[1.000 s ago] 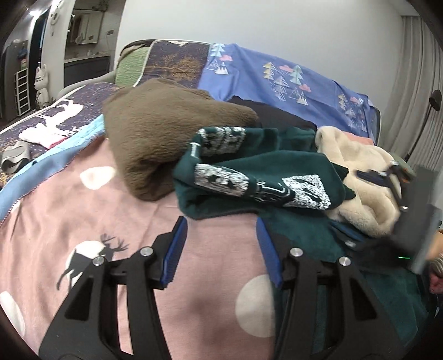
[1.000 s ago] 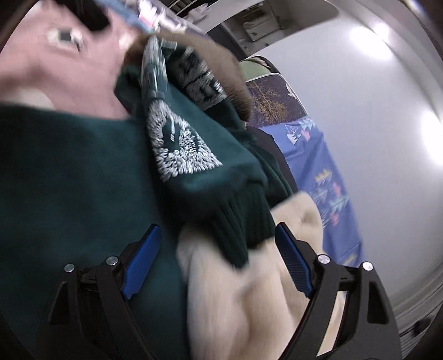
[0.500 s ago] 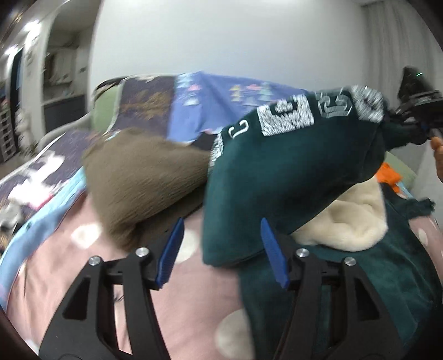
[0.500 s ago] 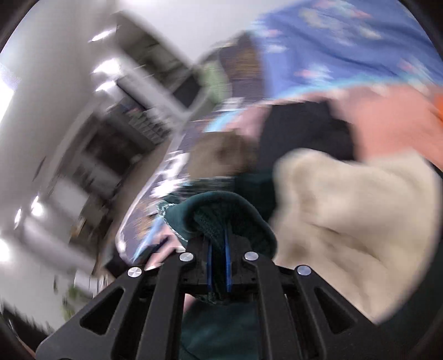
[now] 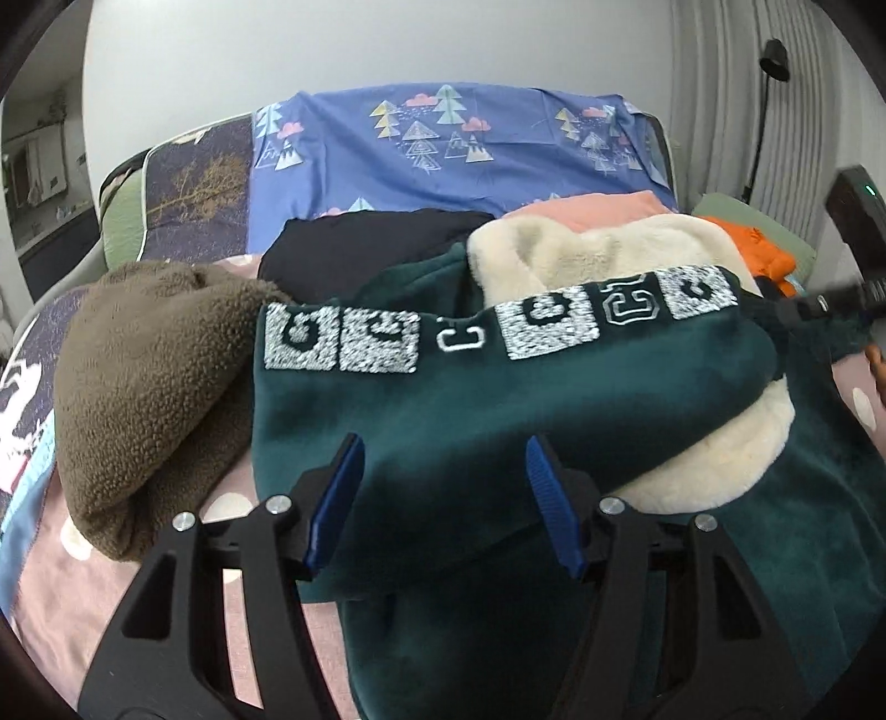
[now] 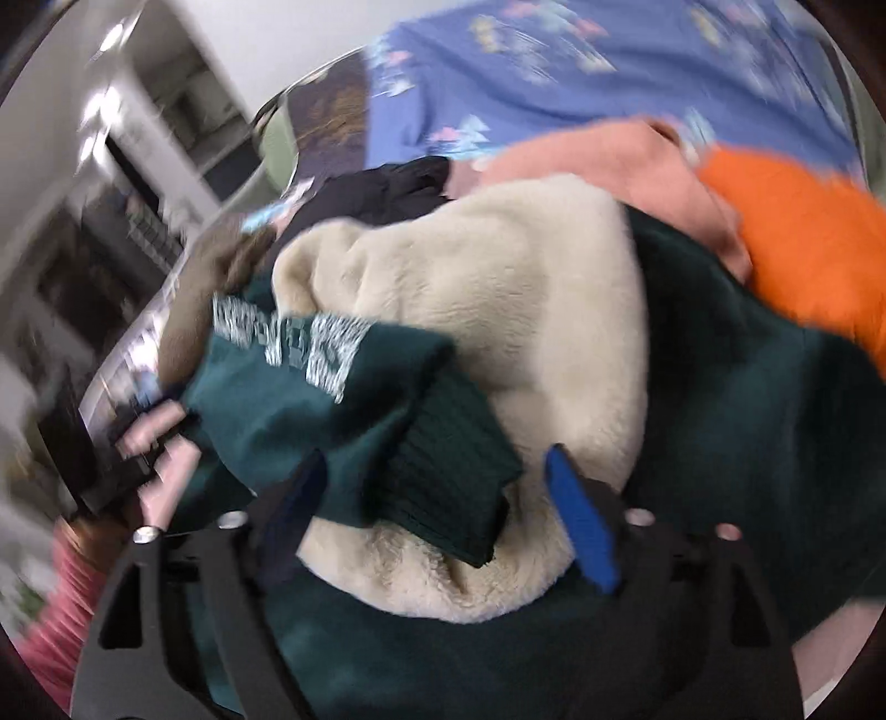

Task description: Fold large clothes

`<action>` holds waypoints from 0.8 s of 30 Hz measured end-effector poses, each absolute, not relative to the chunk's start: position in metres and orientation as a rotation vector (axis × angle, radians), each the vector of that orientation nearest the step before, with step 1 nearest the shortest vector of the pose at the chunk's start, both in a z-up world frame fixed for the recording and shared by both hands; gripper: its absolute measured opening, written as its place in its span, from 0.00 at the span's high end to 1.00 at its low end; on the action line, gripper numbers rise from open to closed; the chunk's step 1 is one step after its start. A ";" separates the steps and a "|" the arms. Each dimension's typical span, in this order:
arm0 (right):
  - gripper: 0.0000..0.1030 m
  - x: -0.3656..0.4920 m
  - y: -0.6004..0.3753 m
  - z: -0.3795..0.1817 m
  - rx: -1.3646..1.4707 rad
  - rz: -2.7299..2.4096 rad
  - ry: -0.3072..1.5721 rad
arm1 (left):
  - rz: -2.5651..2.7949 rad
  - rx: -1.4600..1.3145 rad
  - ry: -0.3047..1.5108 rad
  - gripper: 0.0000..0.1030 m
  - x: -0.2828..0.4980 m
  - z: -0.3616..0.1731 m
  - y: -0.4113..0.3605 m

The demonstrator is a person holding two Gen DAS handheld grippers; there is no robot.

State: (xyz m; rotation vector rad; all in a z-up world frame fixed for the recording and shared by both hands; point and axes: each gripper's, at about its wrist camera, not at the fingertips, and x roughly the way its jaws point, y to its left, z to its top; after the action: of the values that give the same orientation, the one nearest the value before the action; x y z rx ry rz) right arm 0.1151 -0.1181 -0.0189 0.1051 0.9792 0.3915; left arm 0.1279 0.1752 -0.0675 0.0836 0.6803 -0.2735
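A blue sheet printed with small trees and clouds hangs over the far end of the bed, and beside it on the left lies a dark cover with a golden tree on it. The pink bedspread in front has pale round spots. A white wall rises behind the bed. At the right stands a pleated grey curtain, with a thin black lamp in front of it. In the blurred right wrist view, dark shelves fill the left side of the room.
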 end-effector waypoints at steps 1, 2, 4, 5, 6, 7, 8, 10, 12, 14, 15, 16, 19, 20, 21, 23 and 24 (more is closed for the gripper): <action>0.20 0.111 -0.120 -0.022 0.062 0.390 0.980 | -0.261 0.066 0.690 0.40 0.130 -0.071 0.179; 0.40 0.116 -0.114 -0.029 0.036 0.393 0.982 | -0.253 0.055 0.695 0.40 0.130 -0.072 0.182; 0.94 0.125 -0.104 -0.026 0.088 0.411 1.019 | -0.230 0.020 0.696 0.40 0.128 -0.073 0.193; 0.94 0.124 -0.104 -0.019 0.124 0.412 0.997 | -0.219 0.008 0.686 0.40 0.126 -0.071 0.199; 0.94 0.119 -0.105 0.004 0.179 0.458 0.939 | -0.213 0.003 0.675 0.40 0.124 -0.068 0.205; 0.94 0.112 -0.107 0.029 0.214 0.501 0.877 | -0.205 0.001 0.667 0.40 0.123 -0.065 0.209; 0.94 0.109 -0.108 0.046 0.232 0.516 0.845 | -0.192 0.002 0.667 0.40 0.125 -0.064 0.212; 0.94 0.112 -0.126 0.071 0.310 0.512 0.837 | -0.154 0.013 0.676 0.40 0.130 -0.064 0.215; 0.94 0.133 -0.145 0.059 0.325 0.381 0.932 | -0.122 0.028 0.682 0.40 0.137 -0.069 0.218; 0.94 0.155 -0.159 0.023 0.266 0.193 1.046 | -0.107 0.014 0.705 0.40 0.145 -0.078 0.220; 0.90 0.162 -0.169 -0.004 0.262 0.133 1.122 | -0.100 0.006 0.723 0.40 0.150 -0.083 0.220; 0.89 0.164 -0.175 -0.025 0.289 0.132 1.162 | -0.096 0.005 0.738 0.40 0.153 -0.088 0.221; 0.72 0.154 -0.181 -0.030 0.317 0.147 1.103 | -0.098 -0.008 0.737 0.40 0.154 -0.091 0.226; 0.64 0.150 -0.183 -0.026 0.306 0.148 1.078 | -0.108 -0.022 0.736 0.40 0.154 -0.090 0.229; 0.58 0.145 -0.182 -0.015 0.279 0.153 1.028 | -0.116 -0.031 0.732 0.40 0.154 -0.088 0.231; 0.53 0.139 -0.172 0.003 0.194 0.158 0.947 | -0.127 -0.045 0.708 0.40 0.157 -0.080 0.236; 0.52 0.138 -0.165 0.006 0.161 0.166 0.922 | -0.137 -0.065 0.692 0.40 0.161 -0.075 0.240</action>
State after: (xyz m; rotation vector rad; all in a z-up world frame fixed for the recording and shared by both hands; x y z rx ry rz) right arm 0.1383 -0.1650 0.0057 0.1608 0.9221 0.1664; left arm 0.1610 0.2403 -0.0747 -0.0651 0.6923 -0.1367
